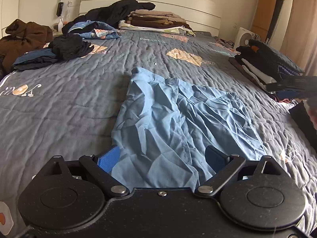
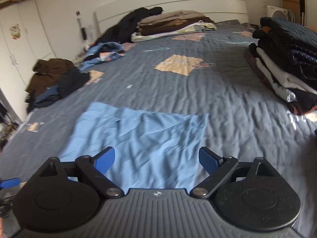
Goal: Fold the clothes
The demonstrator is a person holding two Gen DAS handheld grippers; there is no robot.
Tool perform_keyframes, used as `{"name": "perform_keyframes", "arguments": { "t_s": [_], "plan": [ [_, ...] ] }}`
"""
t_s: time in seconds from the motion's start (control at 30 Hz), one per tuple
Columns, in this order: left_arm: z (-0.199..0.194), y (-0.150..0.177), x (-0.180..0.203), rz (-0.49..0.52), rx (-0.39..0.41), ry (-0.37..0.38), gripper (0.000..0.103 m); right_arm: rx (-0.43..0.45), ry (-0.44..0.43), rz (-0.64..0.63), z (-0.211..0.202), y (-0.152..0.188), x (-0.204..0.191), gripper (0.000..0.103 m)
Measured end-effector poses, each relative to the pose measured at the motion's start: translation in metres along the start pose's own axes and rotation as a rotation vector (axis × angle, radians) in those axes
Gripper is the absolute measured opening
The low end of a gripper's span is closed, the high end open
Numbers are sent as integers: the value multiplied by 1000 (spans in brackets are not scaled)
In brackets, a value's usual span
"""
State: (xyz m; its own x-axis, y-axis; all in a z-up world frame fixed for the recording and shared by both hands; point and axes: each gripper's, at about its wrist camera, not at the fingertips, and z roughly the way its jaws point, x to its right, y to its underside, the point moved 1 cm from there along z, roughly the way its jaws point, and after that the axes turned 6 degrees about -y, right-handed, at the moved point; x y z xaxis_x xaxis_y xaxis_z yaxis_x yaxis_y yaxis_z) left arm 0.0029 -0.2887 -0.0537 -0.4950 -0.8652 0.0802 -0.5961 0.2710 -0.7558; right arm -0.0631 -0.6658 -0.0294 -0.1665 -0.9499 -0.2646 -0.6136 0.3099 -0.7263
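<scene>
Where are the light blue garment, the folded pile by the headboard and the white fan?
light blue garment [image 1: 174, 119], left wrist view, wrinkled middle.
folded pile [image 1: 158, 20], left wrist view, brown layers.
white fan [image 1: 244, 39], left wrist view, front grille.

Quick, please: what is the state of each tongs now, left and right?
Left tongs: open, over the light blue shirt, gripping nothing.
Right tongs: open, over the same shirt, gripping nothing.

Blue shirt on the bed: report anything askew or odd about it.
The light blue shirt lies heavily creased on the grey quilt, its near hem bunched up between the open left gripper. No damage shows.
</scene>
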Motion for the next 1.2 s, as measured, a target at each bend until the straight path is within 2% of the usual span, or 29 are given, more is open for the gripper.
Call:
{"name": "perform_keyframes", "arguments": {
  "t_s": [0.1,0.27,0.33,0.63,0.73,0.93,1.0,1.07,1.1,1.2],
  "plan": [
    [7,-2,-6,2,-6,0,93,-45,19,-29,38,-17,12,90],
    [19,-5,-21,-26,-25,-10,93,-145,-38,-34,93,-38,27,87],
    [22,-6,-26,-31,-29,-16,93,-174,-18,-17,110,-43,34,84],
    [21,-10,-33,-26,-14,-13,93,-208,9,5,163,-45,50,80],
    [21,-10,-35,-32,-15,-12,93,-229,32,-15,177,-46,52,75],
    [24,-11,-39,-42,-20,-19,93,-284,67,2,194,-42,62,48],
    [24,-11,-39,-38,-22,-20,93,-273,70,5,193,-42,64,25],
    [25,-10,-37,-30,-25,-14,93,-267,77,27,191,-43,67,11],
    [25,-10,-36,-25,-25,-8,93,-265,79,32,189,-43,69,6],
    [22,-9,-30,-3,-17,29,93,-242,75,43,180,-47,73,4]
  ]
}}
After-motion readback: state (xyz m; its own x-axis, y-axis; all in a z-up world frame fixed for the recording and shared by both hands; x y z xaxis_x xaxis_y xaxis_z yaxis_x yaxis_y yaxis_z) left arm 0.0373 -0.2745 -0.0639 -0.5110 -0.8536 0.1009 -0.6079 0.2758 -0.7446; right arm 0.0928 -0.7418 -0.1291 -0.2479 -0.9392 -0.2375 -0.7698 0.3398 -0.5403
